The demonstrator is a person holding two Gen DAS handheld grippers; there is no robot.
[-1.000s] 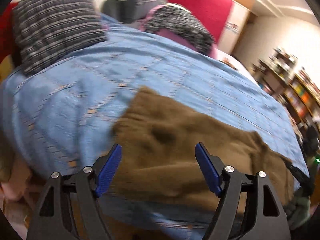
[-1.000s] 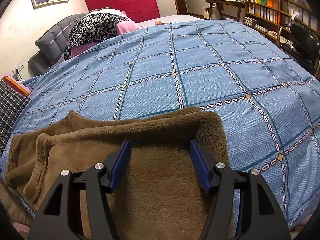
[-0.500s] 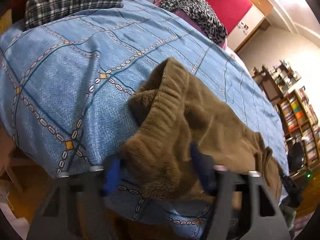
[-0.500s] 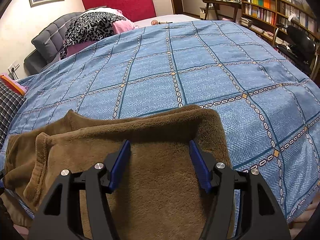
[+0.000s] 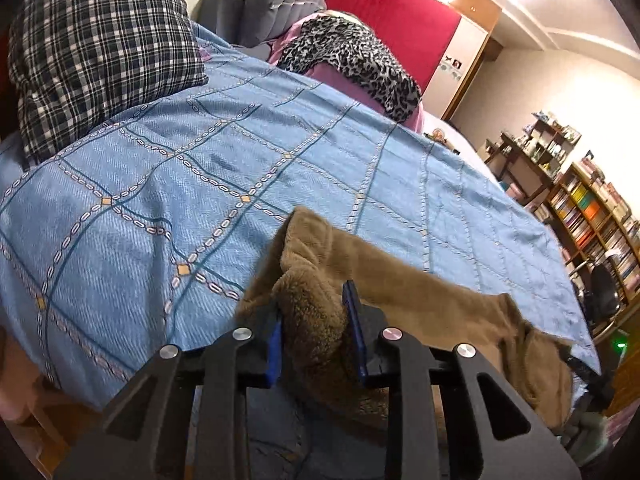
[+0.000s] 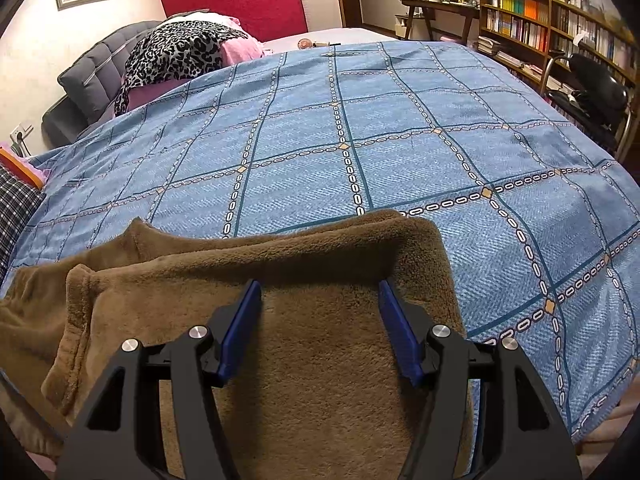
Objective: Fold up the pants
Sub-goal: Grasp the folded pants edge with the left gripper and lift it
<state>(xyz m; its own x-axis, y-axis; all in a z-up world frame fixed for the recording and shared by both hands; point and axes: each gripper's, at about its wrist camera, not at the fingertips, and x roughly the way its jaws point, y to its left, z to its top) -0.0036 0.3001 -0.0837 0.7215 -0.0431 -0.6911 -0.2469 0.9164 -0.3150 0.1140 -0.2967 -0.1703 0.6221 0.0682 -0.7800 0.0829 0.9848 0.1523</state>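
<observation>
One broad blue bedspread [image 6: 360, 140], crossed by a grid of dark lines and chain-link bands, fills most of both views and carries everything else. Brown fleece pants [image 6: 320, 360] lie along its near edge, stretched sideways, with part of the fabric hanging over the side of the bed. In the right wrist view the folded upper edge of the pants runs just beyond the fingertips, and the cloth spreads under and past both fingers toward the camera. In the left wrist view the same pants [image 5: 420, 300] trail away to the right, where they end in a crumpled bunch at the bedspread's corner.

At the far end of the bed a plaid pillow [image 5: 100, 52] rests on the bedspread's left side, and a leopard-print cloth [image 5: 352, 56] lies over pink bedding near the red headboard [image 5: 392, 16]. Bookshelves [image 6: 552, 20] line the wall on the right.

Closer in, the left gripper [image 5: 314, 328] has its blue pads pressed together on a thick bunched ridge of the pants, which bulges up between and above them; the cloth there is lifted into a peak off the bedspread. The right gripper [image 6: 320, 328] stands about half open, its blue fingers well apart, resting low over the flat fleece. Whether its pads actually touch the fabric cannot be told, and nothing is pinched between them.
</observation>
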